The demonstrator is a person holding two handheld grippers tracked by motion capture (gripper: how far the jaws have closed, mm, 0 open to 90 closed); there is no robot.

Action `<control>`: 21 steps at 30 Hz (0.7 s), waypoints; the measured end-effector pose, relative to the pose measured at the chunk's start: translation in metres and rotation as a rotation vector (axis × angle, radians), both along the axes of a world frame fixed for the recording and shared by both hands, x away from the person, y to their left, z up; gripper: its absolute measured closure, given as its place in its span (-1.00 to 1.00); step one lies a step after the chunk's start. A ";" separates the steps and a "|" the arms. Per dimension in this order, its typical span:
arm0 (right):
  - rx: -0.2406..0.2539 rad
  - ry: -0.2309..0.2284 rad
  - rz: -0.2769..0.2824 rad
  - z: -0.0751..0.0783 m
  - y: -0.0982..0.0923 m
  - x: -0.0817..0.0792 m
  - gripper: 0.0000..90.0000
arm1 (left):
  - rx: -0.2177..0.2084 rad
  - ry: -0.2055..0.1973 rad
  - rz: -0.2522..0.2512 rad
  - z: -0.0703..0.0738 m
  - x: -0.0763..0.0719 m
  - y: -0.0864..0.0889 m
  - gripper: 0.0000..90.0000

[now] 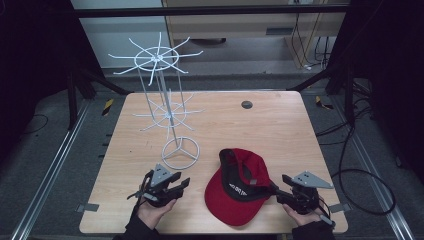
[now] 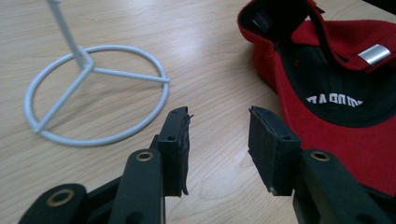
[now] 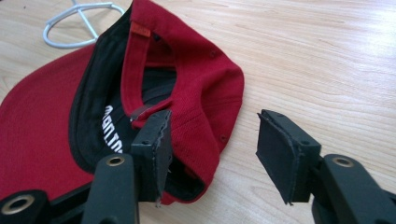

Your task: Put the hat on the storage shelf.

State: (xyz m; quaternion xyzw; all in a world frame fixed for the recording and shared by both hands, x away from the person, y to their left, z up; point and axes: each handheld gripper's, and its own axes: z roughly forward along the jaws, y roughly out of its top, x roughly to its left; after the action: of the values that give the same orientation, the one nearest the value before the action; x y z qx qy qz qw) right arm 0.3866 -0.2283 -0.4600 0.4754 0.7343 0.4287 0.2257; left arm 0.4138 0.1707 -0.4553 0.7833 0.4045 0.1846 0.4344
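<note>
white lettering runs along the black inner band of the red cap. it is upside down and partly hidden, so no word reads clearly.

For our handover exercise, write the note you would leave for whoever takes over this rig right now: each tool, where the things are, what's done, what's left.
Left tool: open, nothing between its jaws, pointed at the gap between stand and cap.
Right tool: open, at the cap's rim, not gripping.
Cap: lies upside down on the table, near edge, between the tools.
Stand: upright to the cap's left, hooks bare.
Done: both tools brought up to the cap.
Left: probably grip the cap, lift it and hang it on the stand.
</note>
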 end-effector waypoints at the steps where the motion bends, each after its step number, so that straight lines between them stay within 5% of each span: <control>1: 0.007 0.008 0.003 0.000 0.000 -0.001 0.03 | 0.002 -0.001 -0.006 0.000 0.000 -0.003 0.30; 13: 0.006 0.062 0.046 -0.008 0.003 -0.005 0.04 | 0.052 0.011 -0.086 -0.006 -0.002 -0.039 0.37; 21: 0.010 0.107 0.057 -0.014 0.002 -0.003 0.19 | 0.089 0.063 -0.104 -0.017 -0.001 -0.053 0.53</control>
State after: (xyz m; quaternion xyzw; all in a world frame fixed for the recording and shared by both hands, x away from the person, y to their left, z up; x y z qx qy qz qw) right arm 0.3838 -0.2262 -0.4739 0.4777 0.7565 0.4124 0.1715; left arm 0.4132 0.1175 -0.4723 0.8273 0.3681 0.1549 0.3950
